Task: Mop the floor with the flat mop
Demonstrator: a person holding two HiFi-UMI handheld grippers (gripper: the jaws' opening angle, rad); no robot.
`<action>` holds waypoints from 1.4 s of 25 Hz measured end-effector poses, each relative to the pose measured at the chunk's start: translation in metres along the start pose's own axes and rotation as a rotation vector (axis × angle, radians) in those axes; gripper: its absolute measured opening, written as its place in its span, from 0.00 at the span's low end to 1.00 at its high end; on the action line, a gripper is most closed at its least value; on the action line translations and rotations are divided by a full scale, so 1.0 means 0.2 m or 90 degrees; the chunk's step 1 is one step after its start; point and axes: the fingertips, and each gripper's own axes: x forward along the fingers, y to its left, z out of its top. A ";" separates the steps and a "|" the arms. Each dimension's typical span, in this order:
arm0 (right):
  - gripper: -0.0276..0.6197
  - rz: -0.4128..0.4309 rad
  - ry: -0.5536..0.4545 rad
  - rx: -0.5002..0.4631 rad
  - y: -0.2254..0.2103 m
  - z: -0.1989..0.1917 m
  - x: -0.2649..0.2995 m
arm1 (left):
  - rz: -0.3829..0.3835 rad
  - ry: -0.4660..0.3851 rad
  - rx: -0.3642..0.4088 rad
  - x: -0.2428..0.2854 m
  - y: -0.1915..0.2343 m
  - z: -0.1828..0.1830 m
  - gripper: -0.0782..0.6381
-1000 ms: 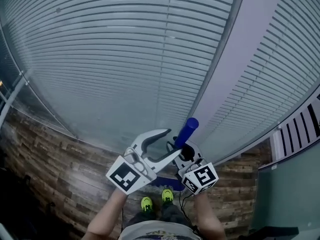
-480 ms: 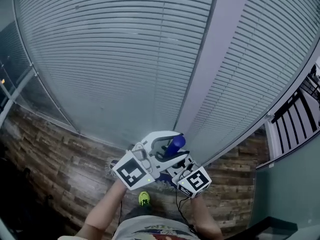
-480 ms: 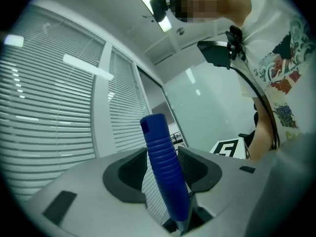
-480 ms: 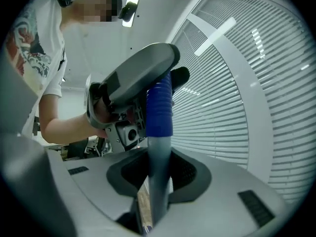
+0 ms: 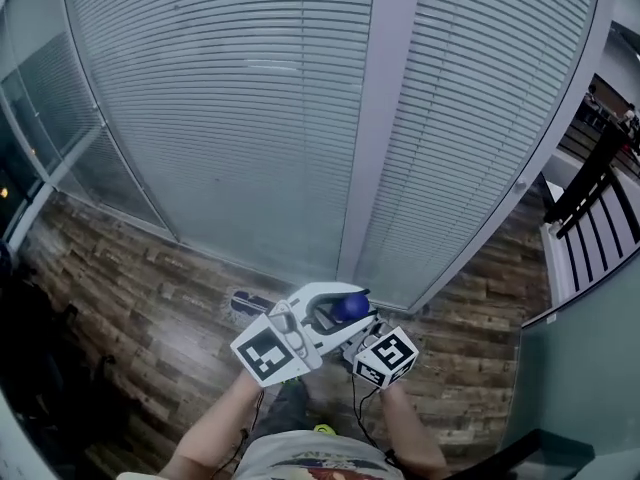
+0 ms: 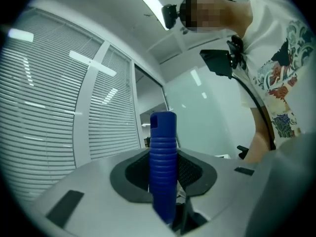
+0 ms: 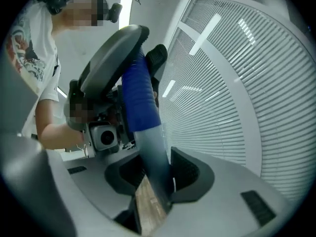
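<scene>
The flat mop's blue ribbed grip (image 5: 349, 306) stands upright between both grippers, low in the middle of the head view. My left gripper (image 5: 343, 298) is shut on that grip (image 6: 163, 154); its jaws have just been closing around it. Just below, my right gripper (image 5: 362, 332) is shut on the grey pole (image 7: 157, 157), its jaws having just eased open a little with the pole still between them. The left gripper (image 6: 164, 169) and right gripper (image 7: 158, 179) both point level. The mop head (image 5: 250, 303) lies on the wood floor at the foot of the window, left of my hands.
Tall windows with closed blinds (image 5: 230, 118) and a white pillar (image 5: 378, 118) fill the front. Wood-plank floor (image 5: 140, 328) runs left and right. A black railing (image 5: 590, 173) stands far right, dark shapes (image 5: 40, 368) at the left. My green shoe (image 5: 323, 430) shows below.
The left jaws went from wide open to closed on the blue grip. Both hands and the mop swept sideways along the window, and the mop head now shows left of the grippers.
</scene>
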 end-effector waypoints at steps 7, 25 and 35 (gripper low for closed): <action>0.24 0.060 0.046 0.006 0.30 -0.16 -0.29 | 0.046 0.018 -0.031 -0.03 -0.45 0.01 0.27; 0.28 0.163 0.133 -0.025 1.26 -0.52 -0.83 | 0.082 0.056 -0.062 -0.43 -1.55 0.06 0.31; 0.28 0.169 0.133 -0.010 2.14 -0.62 -1.35 | 0.092 0.049 -0.070 -0.77 -2.47 0.32 0.32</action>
